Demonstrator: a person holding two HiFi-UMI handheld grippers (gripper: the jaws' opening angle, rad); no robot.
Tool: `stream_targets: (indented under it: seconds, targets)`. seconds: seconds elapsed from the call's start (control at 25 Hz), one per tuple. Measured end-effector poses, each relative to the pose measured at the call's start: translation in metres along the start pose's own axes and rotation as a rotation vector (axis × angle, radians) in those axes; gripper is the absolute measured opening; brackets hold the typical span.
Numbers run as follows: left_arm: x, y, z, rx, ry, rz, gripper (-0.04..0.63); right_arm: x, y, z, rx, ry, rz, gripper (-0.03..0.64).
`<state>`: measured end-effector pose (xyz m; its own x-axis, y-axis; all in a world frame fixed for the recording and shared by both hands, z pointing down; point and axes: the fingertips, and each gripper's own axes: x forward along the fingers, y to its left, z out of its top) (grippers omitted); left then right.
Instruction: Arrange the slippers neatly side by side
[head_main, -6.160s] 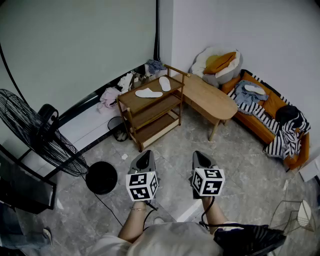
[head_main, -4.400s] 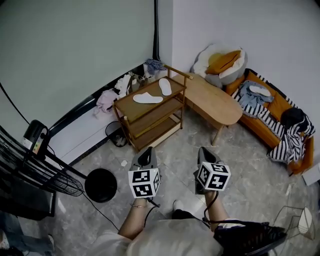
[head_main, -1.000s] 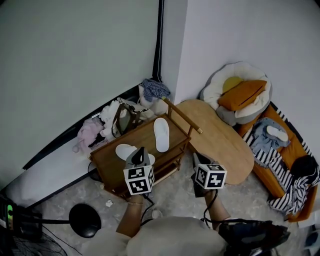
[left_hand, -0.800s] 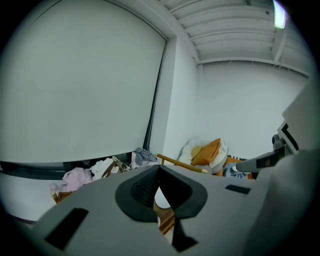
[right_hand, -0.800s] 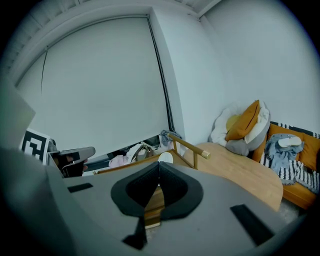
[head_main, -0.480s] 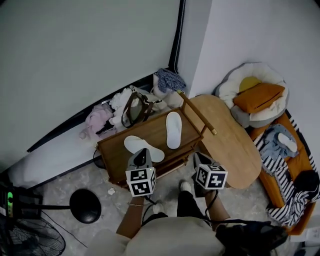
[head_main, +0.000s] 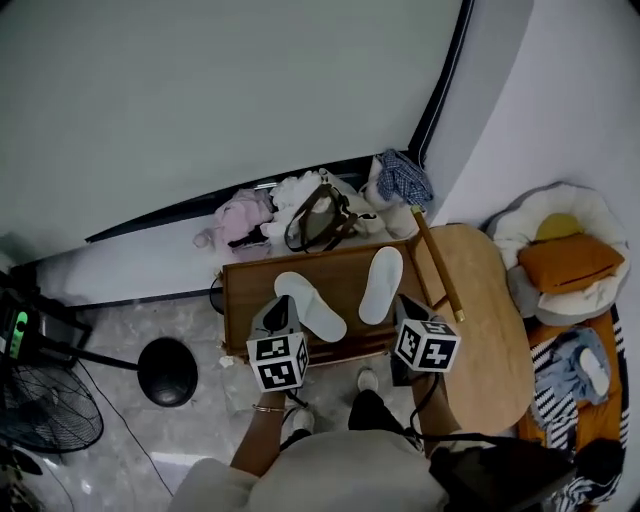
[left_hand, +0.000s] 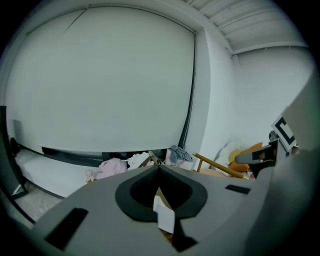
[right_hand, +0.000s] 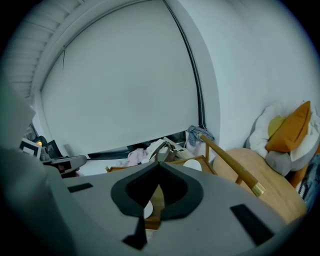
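Wall: a pale, plain wall (head_main: 200, 90) fills the far side of the head view.
Floor: grey marbled floor (head_main: 100, 470) shows at the lower left.
Oval table: a light wooden oval table (head_main: 490, 340) stands just beside the right end of the rack.
Wooden rack: the wooden rack (head_main: 248, 300) stands right in front of the person, its top shelf carrying both slippers.
Round bed: a white round bed (head_main: 530, 215) sits in the right corner with an orange cushion (head_main: 570, 262) on it.
Fan: a dark fan (head_main: 40, 410) stands at the lower left, well apart from the rack.
Clothes: pink and white clothes (head_main: 265, 212) and a bag (head_main: 320, 215) with brown handles are heaped behind the rack, against the wall.
Left hand-held gripper: the left hand-held gripper (head_main: 283, 303) is clenched on nothing, jaws tip to tip. Its tip overlaps the far end of the left slipper in the head view and seems to hover above it rather than touch.
Right hand-held gripper: the right hand-held gripper (head_main: 404, 300) is likewise clenched and empty, just beside the right slipper.
Left slipper: the white left slipper (head_main: 315, 310) lies slanted on the top shelf.
Right slipper: the white right slipper (head_main: 381, 285) lies near it but apart. The two form a V that widens toward the wall, not parallel.
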<state>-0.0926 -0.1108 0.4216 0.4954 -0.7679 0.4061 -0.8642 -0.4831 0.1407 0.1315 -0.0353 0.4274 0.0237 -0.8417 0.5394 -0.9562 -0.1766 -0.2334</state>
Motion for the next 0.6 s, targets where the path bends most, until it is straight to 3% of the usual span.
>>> stream_targets:
  seconds: [0.6]
  targets:
    - [0.037,-0.018,0.004,-0.106,0.006,0.268,0.017,0.093,-0.011,0.044,-0.146,0.113,0.266,0.034]
